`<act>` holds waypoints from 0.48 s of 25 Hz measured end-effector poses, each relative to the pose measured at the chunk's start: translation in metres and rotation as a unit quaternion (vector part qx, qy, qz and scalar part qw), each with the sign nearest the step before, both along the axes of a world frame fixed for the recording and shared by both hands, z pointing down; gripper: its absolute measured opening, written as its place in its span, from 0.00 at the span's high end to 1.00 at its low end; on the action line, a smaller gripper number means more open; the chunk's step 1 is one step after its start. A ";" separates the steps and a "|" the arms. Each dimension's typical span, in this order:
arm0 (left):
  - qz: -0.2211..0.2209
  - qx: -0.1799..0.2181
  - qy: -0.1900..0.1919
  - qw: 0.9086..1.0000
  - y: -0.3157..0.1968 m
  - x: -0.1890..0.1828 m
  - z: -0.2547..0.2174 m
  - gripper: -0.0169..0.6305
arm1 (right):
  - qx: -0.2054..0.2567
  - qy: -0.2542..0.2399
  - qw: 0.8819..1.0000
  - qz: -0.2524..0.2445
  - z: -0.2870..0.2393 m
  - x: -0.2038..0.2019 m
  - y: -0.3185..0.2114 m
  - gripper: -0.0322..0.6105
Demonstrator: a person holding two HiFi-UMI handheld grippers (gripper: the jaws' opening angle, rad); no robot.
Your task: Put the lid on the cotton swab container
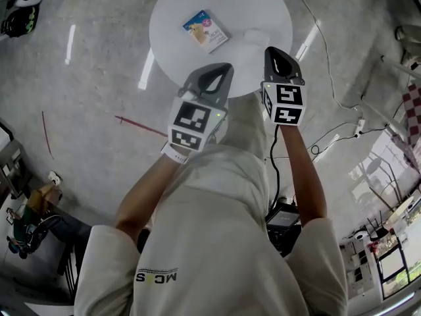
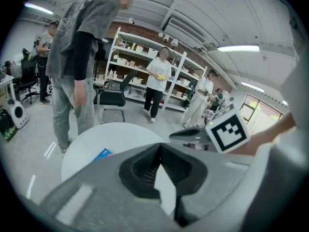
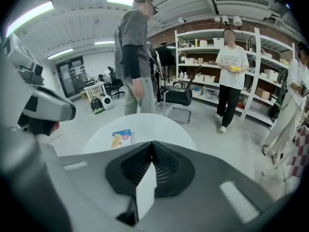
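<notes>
At upper centre of the head view: cotton swab container point(image 1: 205, 30) is lying on the round surface point(image 1: 172, 8), with a pale item, possibly the lid point(image 1: 253, 37), near it | left tongs point(image 1: 222, 71) and right tongs point(image 1: 273, 51) are hovering at the near rim, both pressed together on nothing | progress: lidding is not yet starting.

The only readable print was on the back of the person's pale shirt point(image 1: 217, 242): dark letters point(image 1: 156, 276), upside down in the head view, that looked like "MC" and "S", with an unclear mark between them. A small blue-topped box point(image 1: 206, 30) on the round white table point(image 1: 263, 5) carried printing too small to read in any view. The marker cube point(image 1: 192, 125) on the left gripper point(image 1: 222, 68) and the marker cube point(image 1: 285, 104) on the right gripper point(image 1: 273, 50) showed black-and-white square code patterns, with no letters or numbers.
</notes>
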State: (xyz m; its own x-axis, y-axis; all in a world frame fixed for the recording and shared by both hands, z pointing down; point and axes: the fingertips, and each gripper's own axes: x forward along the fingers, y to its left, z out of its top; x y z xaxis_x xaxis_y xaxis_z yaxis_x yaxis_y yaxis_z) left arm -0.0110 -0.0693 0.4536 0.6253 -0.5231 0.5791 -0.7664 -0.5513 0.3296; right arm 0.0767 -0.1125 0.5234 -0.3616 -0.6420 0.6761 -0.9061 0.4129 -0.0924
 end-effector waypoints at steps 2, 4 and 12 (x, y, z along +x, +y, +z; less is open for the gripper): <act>0.003 0.008 0.003 1.000 0.004 -0.001 -0.009 0.97 | 0.006 -0.001 1.000 -0.001 -0.015 0.000 0.008 0.95; 0.006 0.017 0.007 1.000 0.008 -0.002 -0.017 0.97 | 0.015 0.000 1.000 -0.003 -0.030 0.001 0.015 0.95; 0.017 0.045 0.020 0.999 0.021 -0.008 -0.062 0.97 | 0.048 -0.007 0.999 -0.020 -0.096 -0.007 0.043 0.95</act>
